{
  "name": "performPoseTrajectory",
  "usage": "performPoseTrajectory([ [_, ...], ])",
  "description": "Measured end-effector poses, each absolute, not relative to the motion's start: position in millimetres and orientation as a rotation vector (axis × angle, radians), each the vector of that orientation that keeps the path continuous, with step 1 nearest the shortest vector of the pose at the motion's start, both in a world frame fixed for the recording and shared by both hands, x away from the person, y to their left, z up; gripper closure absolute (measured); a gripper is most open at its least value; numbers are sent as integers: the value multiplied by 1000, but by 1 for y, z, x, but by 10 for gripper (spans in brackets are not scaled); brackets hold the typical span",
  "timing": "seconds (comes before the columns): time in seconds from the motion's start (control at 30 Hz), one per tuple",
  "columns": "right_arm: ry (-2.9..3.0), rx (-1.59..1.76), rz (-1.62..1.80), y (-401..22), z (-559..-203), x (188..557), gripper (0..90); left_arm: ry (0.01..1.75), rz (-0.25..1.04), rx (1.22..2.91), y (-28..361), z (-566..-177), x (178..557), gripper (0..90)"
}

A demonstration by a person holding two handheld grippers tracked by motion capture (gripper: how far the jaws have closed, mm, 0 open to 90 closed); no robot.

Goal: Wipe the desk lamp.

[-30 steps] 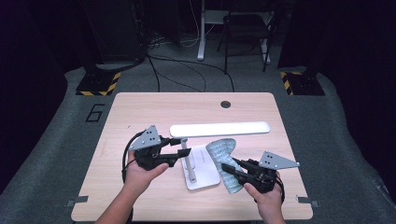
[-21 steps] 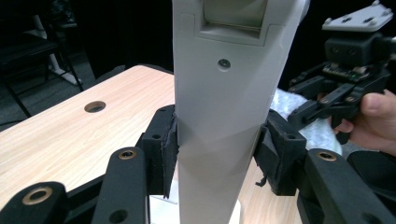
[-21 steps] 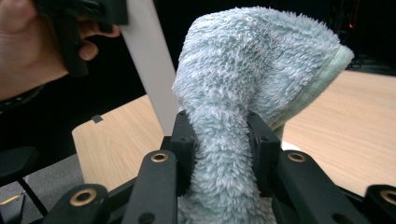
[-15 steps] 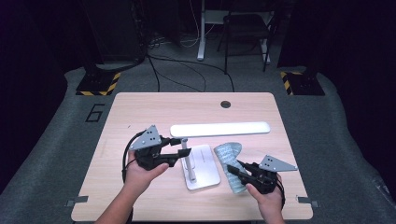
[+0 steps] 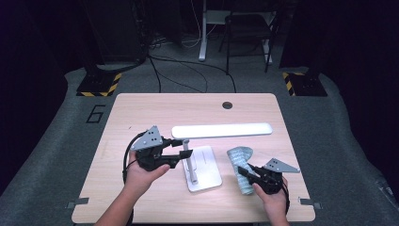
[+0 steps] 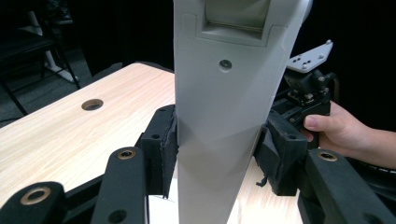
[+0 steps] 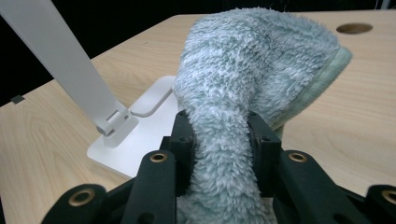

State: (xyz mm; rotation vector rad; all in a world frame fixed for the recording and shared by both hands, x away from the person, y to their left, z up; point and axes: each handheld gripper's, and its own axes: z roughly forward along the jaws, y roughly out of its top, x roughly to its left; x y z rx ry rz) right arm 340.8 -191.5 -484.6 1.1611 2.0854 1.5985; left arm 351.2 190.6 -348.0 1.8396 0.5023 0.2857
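Note:
A white desk lamp stands mid-table with its flat base [image 5: 205, 169], a thin upright stem [image 5: 187, 155] and a long head bar [image 5: 222, 130]. My left gripper [image 5: 181, 149] comes at the stem from the left. In the left gripper view it [image 6: 217, 149] is shut on the stem [image 6: 219, 88], with a pad pressed to each side. Right of the base, my right gripper [image 5: 243, 170] is shut on a fuzzy pale blue-green cloth [image 5: 239, 157]. The cloth [image 7: 252, 60] bulges out beyond the jaws and droops onto the table, with the lamp base [image 7: 140, 126] just left of it.
The wooden table [image 5: 141, 113] has a round cable hole [image 5: 227, 105] near its far edge. Bare wood lies behind and left of the lamp. On the dark floor beyond stand a chair [image 5: 247, 28], a desk leg and two striped blocks [image 5: 99, 84].
My right gripper has come down and drawn back towards the near right edge, bringing the cloth lower and further from the lamp. The left gripper has stayed on the stem.

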Motion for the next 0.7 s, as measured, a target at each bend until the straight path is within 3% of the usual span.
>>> performPoseTrajectory([
  [0.7, 2245, 1339, 1366, -185, -516, 356, 636, 485, 277, 1866, 188, -353, 351, 423],
])
